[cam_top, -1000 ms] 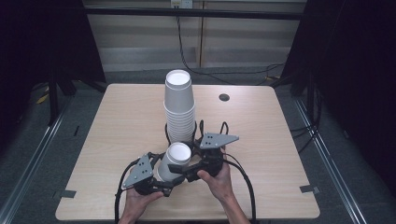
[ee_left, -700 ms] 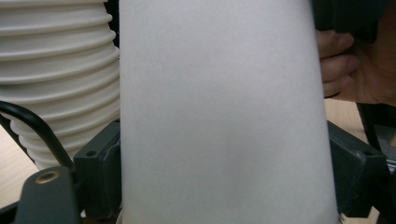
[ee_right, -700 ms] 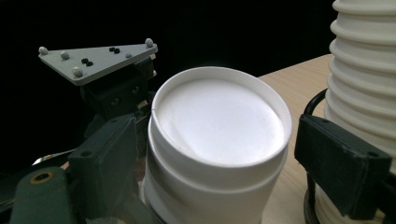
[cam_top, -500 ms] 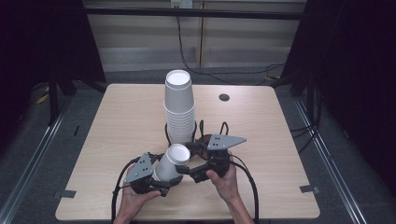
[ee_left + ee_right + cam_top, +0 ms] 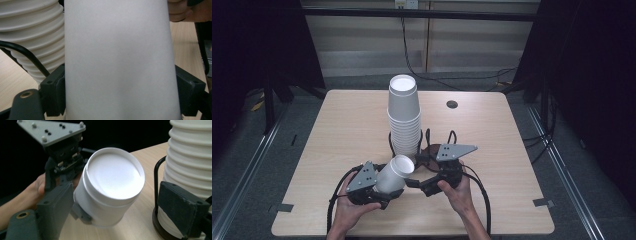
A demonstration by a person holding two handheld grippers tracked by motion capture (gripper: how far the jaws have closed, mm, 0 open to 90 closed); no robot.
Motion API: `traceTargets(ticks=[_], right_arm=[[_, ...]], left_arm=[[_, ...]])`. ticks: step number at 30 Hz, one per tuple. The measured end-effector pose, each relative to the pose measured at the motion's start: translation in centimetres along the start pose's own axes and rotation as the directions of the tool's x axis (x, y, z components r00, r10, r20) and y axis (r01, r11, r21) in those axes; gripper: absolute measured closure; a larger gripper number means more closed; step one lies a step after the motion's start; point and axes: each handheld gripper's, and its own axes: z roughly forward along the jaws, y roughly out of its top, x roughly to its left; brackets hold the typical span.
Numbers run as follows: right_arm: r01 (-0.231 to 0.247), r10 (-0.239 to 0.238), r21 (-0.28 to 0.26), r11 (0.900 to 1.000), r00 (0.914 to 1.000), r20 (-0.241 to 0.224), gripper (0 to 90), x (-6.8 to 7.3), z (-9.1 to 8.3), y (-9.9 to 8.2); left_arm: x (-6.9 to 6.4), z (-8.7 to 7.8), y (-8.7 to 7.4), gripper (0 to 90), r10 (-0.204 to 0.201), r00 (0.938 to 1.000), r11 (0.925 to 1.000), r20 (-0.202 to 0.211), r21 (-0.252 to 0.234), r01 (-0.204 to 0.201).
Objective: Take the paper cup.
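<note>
White paper cup [image 5: 393,174] clamped sideways in left gripper [image 5: 379,186], near table [image 5: 337,130] front edge, just before cup stack [image 5: 404,117]. Right gripper [image 5: 424,172] jaws apart, empty, facing cup's bottom [image 5: 113,173]. We judge: pull cup straight clear of stack, squeeze gently, avoid crushing thin wall.

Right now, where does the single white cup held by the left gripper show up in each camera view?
High view: the single cup lies tilted, low and left of centre, in the left gripper.
Left gripper view: the cup's wall spans the middle, between the jaws.
Right gripper view: centre, base toward the camera.
Shared landmark: the cup stack.
</note>
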Motion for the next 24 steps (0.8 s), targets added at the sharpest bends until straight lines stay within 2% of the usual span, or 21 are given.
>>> traceTargets(ticks=[1,4,8,14,18,21,24], right_arm=[[-0.003,0.003,0.007,1.0,1.0,0.003,13.2,0.0,0.0,0.0],[0.003,-0.003,0.032,0.9995,1.0,0.0,13.2,0.0,-0.1,0.1],[0.01,-0.01,0.057,0.9983,0.9999,-0.005,13.3,-0.1,-0.3,0.1],[0.032,-0.033,0.128,0.9913,0.9995,0.001,13.5,0.0,-0.1,0.1],[0.032,-0.032,0.152,0.9878,0.9995,-0.001,13.4,-0.1,-0.3,0.1],[0.034,-0.034,0.181,0.9829,0.9994,-0.002,13.3,-0.3,-0.3,0.2],[0.044,-0.044,0.213,0.9761,0.999,-0.005,13.3,-0.4,-0.3,0.2]], left_arm=[[0.0,0.0,0.0,16.6,0.011,0.9999,0.9999,0.002,0.012,-0.011],[0.0,0.2,0.1,16.6,0.005,0.9999,0.9998,0.016,0.021,-0.005],[0.1,0.2,0.2,16.6,0.04,0.9991,0.9948,0.012,0.093,-0.041],[-0.1,0.5,0.7,16.6,0.07,0.9973,0.9876,0.022,0.139,-0.072],[0.0,0.5,0.7,16.6,0.079,0.9961,0.9845,0.038,0.154,-0.084],[-0.1,0.7,0.7,16.6,0.081,0.9955,0.9787,0.05,0.185,-0.089],[-0.2,1.0,1.0,16.6,0.112,0.9919,0.967,0.06,0.223,-0.123]])
